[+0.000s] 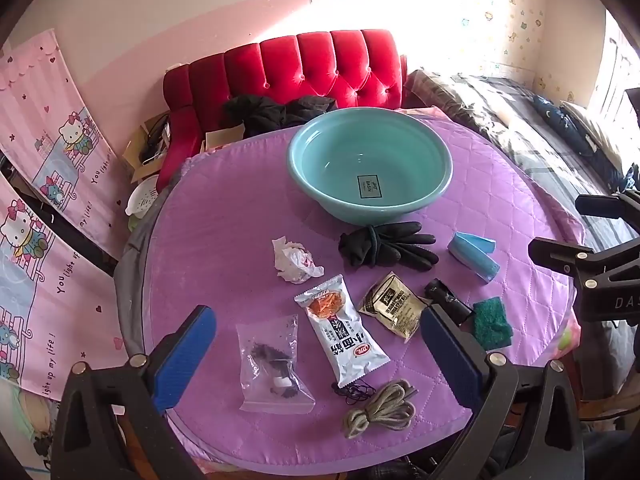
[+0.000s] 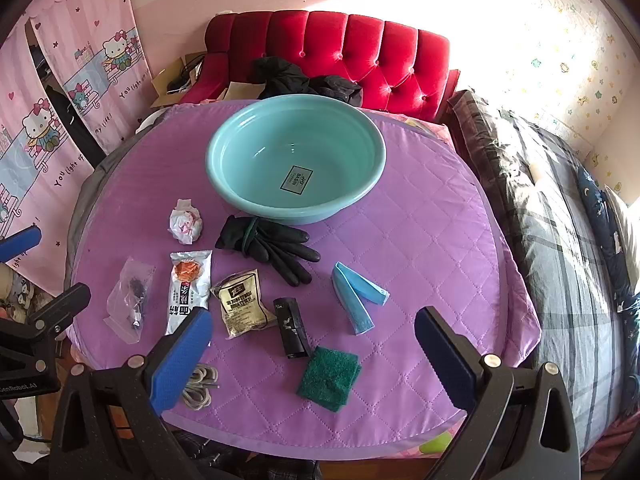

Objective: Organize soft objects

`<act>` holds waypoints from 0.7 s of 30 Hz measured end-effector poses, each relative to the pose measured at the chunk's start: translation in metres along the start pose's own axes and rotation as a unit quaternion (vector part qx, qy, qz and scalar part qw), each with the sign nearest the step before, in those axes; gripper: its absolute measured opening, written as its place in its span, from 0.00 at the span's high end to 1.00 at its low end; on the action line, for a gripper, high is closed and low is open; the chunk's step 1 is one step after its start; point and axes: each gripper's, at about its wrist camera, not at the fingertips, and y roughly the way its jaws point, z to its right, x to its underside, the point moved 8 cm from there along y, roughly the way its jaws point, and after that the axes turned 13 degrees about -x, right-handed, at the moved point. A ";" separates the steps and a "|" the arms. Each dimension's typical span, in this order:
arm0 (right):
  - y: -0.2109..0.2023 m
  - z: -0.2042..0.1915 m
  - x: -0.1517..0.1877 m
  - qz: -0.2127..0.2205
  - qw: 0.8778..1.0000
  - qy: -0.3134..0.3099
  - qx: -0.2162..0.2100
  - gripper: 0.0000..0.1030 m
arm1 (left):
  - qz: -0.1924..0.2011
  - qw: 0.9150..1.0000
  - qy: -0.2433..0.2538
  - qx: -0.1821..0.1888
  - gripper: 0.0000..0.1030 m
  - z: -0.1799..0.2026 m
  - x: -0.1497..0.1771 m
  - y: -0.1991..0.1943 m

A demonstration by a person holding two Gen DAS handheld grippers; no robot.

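Round teal plastic basin (image 2: pixel 296 168) sitting empty at the far side of the quilted purple table cover (image 2: pixel 420 240); nothing sorted yet. About 9 soft items lying loose nearer: black gloves (image 2: pixel 272 246), green scouring pad (image 2: pixel 329 377), folded blue cloth (image 2: pixel 356 294), snack packets. Left gripper (image 1: pixel 318 354) and right gripper (image 2: pixel 312 354) hovering wide, holding nothing. Beige cord (image 2: pixel 200 386) sitting half hidden behind a blue finger (image 2: pixel 182 360).

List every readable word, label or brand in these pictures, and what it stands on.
"BASIN": sticker inside the teal basin; its smaller lines are unreadable.
"You light up my life!": pink cartoon curtain.
"DAS", cut off: right gripper.
White snack packet and tan packet: print too blurred.
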 end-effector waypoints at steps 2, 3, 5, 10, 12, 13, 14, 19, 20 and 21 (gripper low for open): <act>0.000 0.000 0.000 0.001 1.000 0.000 0.000 0.00 | 0.000 1.000 -0.001 0.000 0.00 -0.001 0.000 0.000; 0.000 0.000 0.000 0.001 1.000 -0.001 0.000 0.00 | 0.000 1.000 -0.002 -0.001 0.00 -0.001 0.000 0.000; -0.001 0.001 0.000 0.001 1.000 -0.001 0.001 0.00 | 0.000 1.000 -0.002 -0.001 0.00 -0.002 -0.001 0.001; 0.000 0.001 0.000 0.001 1.000 -0.001 0.000 0.00 | 0.000 1.000 -0.002 -0.001 0.00 -0.002 -0.001 0.001; 0.000 0.001 -0.001 0.001 1.000 0.000 0.000 0.00 | 0.000 1.000 -0.002 -0.001 0.00 -0.002 -0.001 0.001; 0.000 0.001 -0.001 0.001 1.000 0.000 0.000 0.00 | 0.000 1.000 -0.002 -0.001 0.00 -0.002 -0.001 0.001; 0.000 0.001 -0.001 0.002 1.000 0.000 -0.001 0.00 | 0.000 1.000 -0.002 -0.002 0.00 -0.002 -0.001 0.001; 0.001 0.001 -0.001 0.001 1.000 -0.001 -0.001 0.00 | -0.002 1.000 -0.004 -0.003 0.00 -0.002 0.000 0.003; 0.001 0.001 -0.001 0.001 1.000 -0.001 -0.001 0.00 | -0.002 1.000 -0.005 -0.003 0.00 -0.003 -0.001 0.003; 0.001 0.001 -0.001 0.001 1.000 0.000 -0.001 0.00 | -0.002 1.000 -0.005 -0.004 0.00 -0.003 -0.001 0.004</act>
